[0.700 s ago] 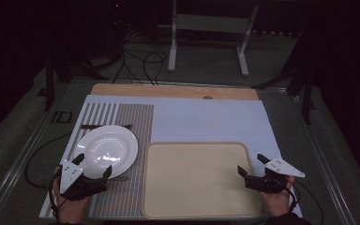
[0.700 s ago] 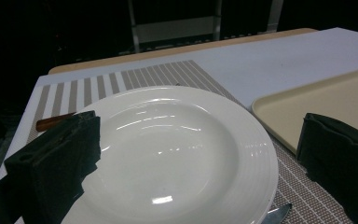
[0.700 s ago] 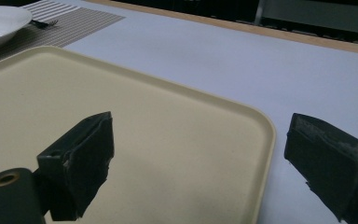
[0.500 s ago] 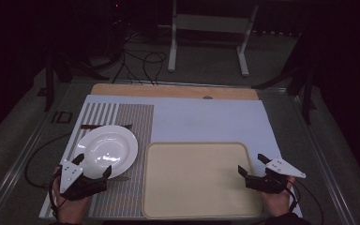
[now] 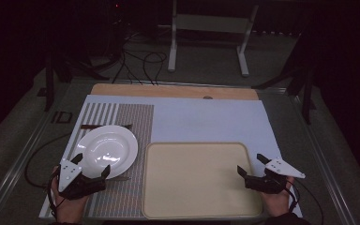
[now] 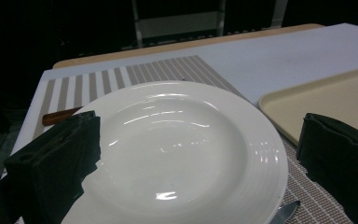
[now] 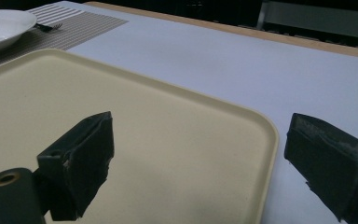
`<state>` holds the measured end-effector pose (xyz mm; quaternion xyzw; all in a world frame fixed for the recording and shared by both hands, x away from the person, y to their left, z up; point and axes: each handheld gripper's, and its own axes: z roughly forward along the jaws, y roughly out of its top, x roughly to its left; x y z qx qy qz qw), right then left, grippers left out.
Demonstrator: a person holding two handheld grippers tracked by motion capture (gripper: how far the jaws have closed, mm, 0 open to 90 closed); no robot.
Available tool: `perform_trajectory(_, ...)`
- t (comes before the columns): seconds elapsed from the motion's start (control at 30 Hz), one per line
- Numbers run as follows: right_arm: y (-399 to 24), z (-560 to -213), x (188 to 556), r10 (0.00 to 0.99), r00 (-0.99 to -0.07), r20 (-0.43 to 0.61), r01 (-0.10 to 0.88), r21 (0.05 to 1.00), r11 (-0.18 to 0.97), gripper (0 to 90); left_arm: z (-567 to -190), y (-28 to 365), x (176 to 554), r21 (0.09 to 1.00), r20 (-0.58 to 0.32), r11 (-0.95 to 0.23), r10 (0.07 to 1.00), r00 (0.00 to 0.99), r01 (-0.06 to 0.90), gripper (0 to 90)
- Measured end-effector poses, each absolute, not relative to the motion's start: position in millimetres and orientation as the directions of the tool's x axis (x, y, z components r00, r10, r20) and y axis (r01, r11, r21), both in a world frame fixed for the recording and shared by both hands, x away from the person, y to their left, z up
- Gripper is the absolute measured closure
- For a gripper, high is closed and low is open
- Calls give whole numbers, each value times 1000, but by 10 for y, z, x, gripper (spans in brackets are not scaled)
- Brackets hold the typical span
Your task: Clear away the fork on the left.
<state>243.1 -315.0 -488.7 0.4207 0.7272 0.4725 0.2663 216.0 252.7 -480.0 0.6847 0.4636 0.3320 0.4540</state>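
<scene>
Plate (image 5: 107, 147): lying on the striped placemat (image 5: 136, 122) at the left side of the table, empty and white, touching nothing of the tongs. Being framed in the left gripper view by the two black jaws, one at each side of its near rim, with the bowl of the plate (image 6: 177, 140) showing between them.

Left gripper (image 5: 93, 163): being held in the left hand (image 5: 68, 206) at the near left, jaws spread wide, pinching nothing, pointing over the near edge of the plate.

Right gripper (image 5: 250, 162): being held in the right hand (image 5: 276, 201) at the near right, jaws also spread wide and empty. Straddling, in the right gripper view, the right rim of the beige tray (image 7: 270, 135): one jaw over the tray, the other over the pale sheet (image 7: 261, 70) outside it.

Tray (image 5: 197, 183): lying empty just beside the placemat, between the two grippers.

Around the plate: a brown handle (image 6: 58, 116) sticking out behind it at the left, fork tines (image 5: 126, 125) showing behind it at the right, and a rounded metal tip (image 6: 286, 212) peeking from under its near edge; cannot tell whether knife or spoon.

Farther off: a wooden board (image 5: 168, 91) running along the far edge of the table, then dark floor with loose cables (image 5: 140, 61) and a metal stand (image 5: 206, 42).
</scene>
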Motion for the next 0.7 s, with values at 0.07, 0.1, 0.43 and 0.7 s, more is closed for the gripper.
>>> perform_trajectory(0.07,-3151,-4886,2429,863,-506,12,360,912,198,82,-4786,2547,2174,925,35,-165,935,354,344,0)
perform_trajectory(0.1,-3151,-4887,2430,863,-506,12,359,912,197,82,-4777,2556,2184,923,32,-165,934,357,348,0)
perform_trajectory(0.43,-3148,-4899,2435,861,-508,18,361,912,195,82,-4626,2645,2258,923,44,-182,925,378,340,0)
perform_trajectory(0.7,-3142,-4911,2443,858,-513,16,363,910,200,82,-4528,2719,2310,929,67,-190,930,362,317,0)
